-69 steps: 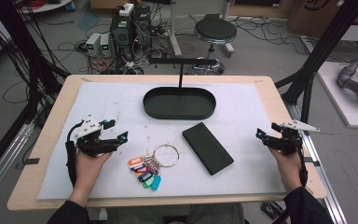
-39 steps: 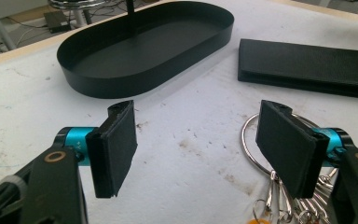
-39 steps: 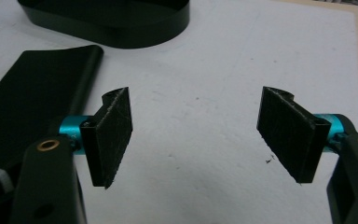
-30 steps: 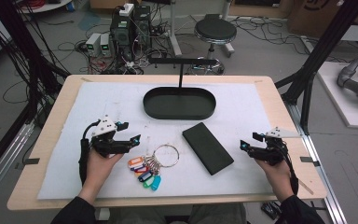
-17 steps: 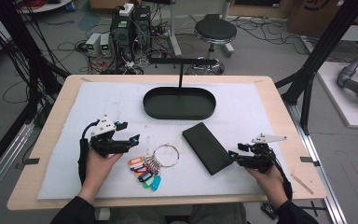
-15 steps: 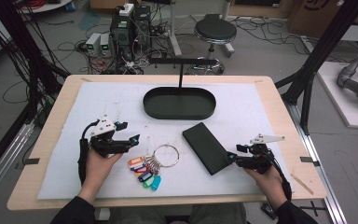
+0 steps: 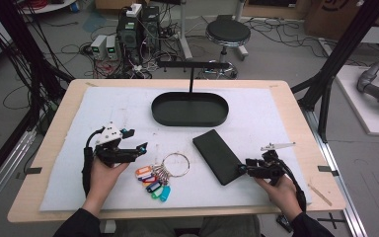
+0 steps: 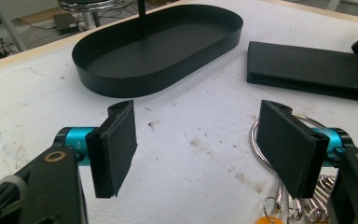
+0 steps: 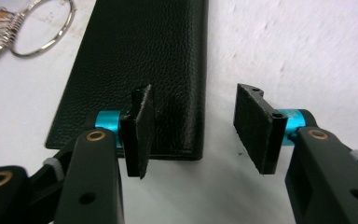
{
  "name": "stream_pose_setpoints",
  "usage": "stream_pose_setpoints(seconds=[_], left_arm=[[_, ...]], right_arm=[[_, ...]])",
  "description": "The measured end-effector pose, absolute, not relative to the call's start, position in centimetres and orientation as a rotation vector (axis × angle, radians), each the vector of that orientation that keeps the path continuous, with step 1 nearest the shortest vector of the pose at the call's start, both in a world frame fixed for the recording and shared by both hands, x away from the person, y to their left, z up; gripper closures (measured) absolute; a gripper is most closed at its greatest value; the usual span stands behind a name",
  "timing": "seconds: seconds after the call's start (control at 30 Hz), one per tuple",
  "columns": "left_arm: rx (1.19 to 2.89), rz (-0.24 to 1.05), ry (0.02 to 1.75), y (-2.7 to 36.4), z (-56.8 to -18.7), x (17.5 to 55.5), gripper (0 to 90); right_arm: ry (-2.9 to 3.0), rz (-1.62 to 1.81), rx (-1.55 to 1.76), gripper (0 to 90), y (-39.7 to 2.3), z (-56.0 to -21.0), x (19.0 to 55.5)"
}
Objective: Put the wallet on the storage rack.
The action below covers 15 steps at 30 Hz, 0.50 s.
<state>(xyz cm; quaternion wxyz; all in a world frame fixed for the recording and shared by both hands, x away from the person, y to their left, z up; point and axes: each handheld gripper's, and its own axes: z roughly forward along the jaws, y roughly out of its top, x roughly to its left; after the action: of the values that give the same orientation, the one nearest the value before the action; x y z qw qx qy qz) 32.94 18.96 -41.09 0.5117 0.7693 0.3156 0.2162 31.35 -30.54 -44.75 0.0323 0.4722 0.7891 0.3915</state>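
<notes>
A black leather wallet (image 7: 218,156) lies slantwise on the white mat, right of a key ring (image 7: 176,164) with several coloured tags. My right gripper (image 7: 242,169) is at the wallet's near end. In the right gripper view its jaws (image 9: 193,116) have just been closing: one pad hangs over the wallet (image 9: 140,56), the other is past its long edge, and neither presses on it. My left gripper (image 7: 140,148) stands open just left of the key ring. In the left gripper view its pads (image 8: 200,149) hold nothing, and the ring (image 8: 253,142) shows behind the right pad.
A black oval tray (image 7: 189,122) sits at the back middle of the mat, with a black T-shaped stand (image 7: 192,66) rising behind it. In the left gripper view the tray (image 8: 135,84) is ahead and the wallet (image 8: 312,70) to its right. Wooden table edges frame the mat.
My right gripper has slid left to the wallet's near end and its jaws have narrowed. Early on, the left gripper shifted right toward the keys, then kept still.
</notes>
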Motion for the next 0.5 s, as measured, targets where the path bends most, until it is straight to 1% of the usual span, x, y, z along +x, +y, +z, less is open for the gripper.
stream_pose_setpoints(seconds=[0.1, 0.13, 0.17, 0.2, 0.23, 0.27, 0.37, 0.4, 0.47, 0.5], left_arm=[[1.854, 0.521, 0.756, 18.9, -41.1, 32.9, 28.9], [1.853, 0.522, 0.758, 18.8, -41.1, 32.9, 28.9], [1.853, 0.522, 0.758, 18.8, -41.1, 32.9, 28.9], [1.860, 0.524, 0.758, 18.7, -41.1, 32.9, 28.9], [1.860, 0.524, 0.758, 18.7, -41.1, 32.9, 28.9], [1.858, 0.520, 0.756, 18.6, -41.1, 32.9, 28.9], [1.860, 0.524, 0.750, 18.6, -41.1, 32.9, 28.9], [1.859, 0.524, 0.750, 18.5, -41.1, 32.9, 28.9], [1.860, 0.520, 0.750, 18.5, -41.1, 32.9, 28.8], [1.861, 0.521, 0.750, 18.5, -41.1, 32.9, 28.9]], right_arm=[[2.432, 1.227, 1.500, 50.3, -30.7, -44.9, 31.5], [2.441, 1.231, 1.502, 55.8, -30.7, -44.9, 31.5], [2.441, 1.231, 1.502, 55.8, -30.7, -44.9, 31.5], [2.471, 1.278, 1.496, 65.8, -30.8, -44.8, 31.5], [2.471, 1.278, 1.496, 65.8, -30.8, -44.8, 31.5], [2.480, 1.262, 1.471, 68.5, -30.7, -44.7, 31.5], [2.487, 1.244, 1.422, 73.0, -30.5, -44.4, 31.4], [2.487, 1.244, 1.422, 73.0, -30.5, -44.4, 31.4], [2.484, 1.227, 1.355, 77.6, -30.2, -44.0, 31.2], [2.479, 1.237, 1.330, 78.2, -30.2, -43.9, 31.1]])
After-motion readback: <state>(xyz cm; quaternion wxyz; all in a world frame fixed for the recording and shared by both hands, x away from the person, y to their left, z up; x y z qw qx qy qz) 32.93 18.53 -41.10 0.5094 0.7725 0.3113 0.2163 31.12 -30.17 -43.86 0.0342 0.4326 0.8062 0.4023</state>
